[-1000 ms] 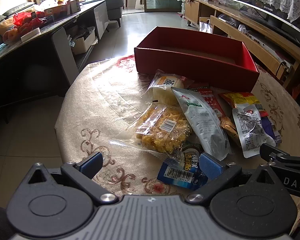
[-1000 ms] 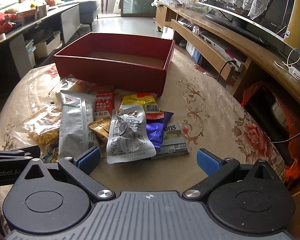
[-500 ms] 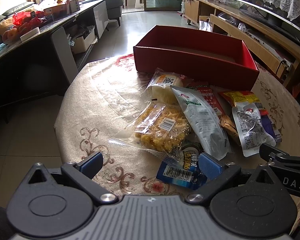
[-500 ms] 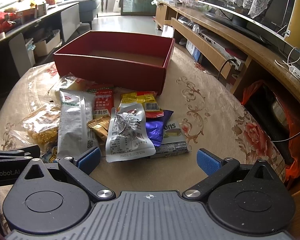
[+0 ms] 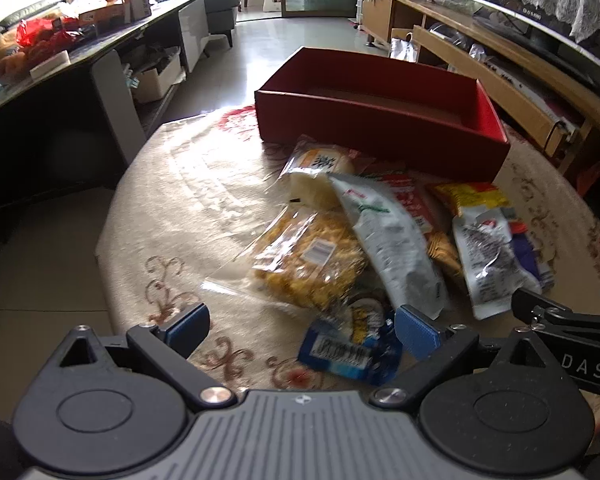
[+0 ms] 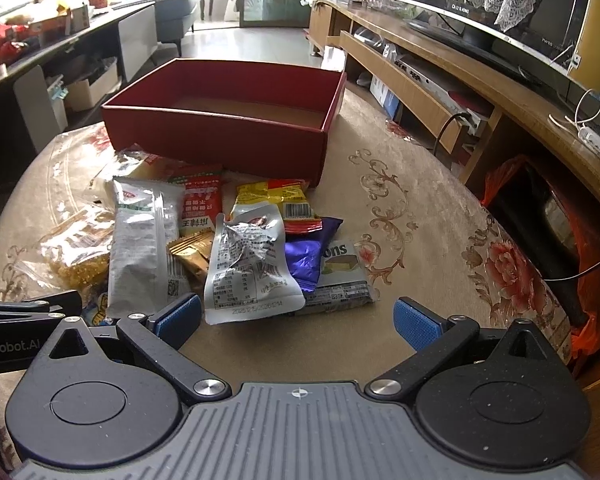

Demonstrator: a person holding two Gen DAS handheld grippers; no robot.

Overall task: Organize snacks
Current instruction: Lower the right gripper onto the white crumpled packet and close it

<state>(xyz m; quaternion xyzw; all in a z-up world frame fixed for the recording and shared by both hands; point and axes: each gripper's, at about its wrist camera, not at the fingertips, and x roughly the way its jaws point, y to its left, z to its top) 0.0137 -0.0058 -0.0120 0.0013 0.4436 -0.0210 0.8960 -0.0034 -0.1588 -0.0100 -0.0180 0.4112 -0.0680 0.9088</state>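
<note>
Both grippers gape wide, holding nothing. Left gripper [image 5: 302,326] has a blue foil packet [image 5: 350,350] right ahead; only the right gripper [image 6: 298,316] view shows the grey "ons" bar [image 6: 342,276]. Empty red cardboard box [image 6: 220,120] sits beyond the pile.

On the table [image 6: 420,208], the box [image 6: 220,128] sits upper centre of the frame; the snack pile [image 6: 236,248] lies below it, seemingly touching its front wall; a TV stand [image 6: 440,80] runs along the right.
</note>
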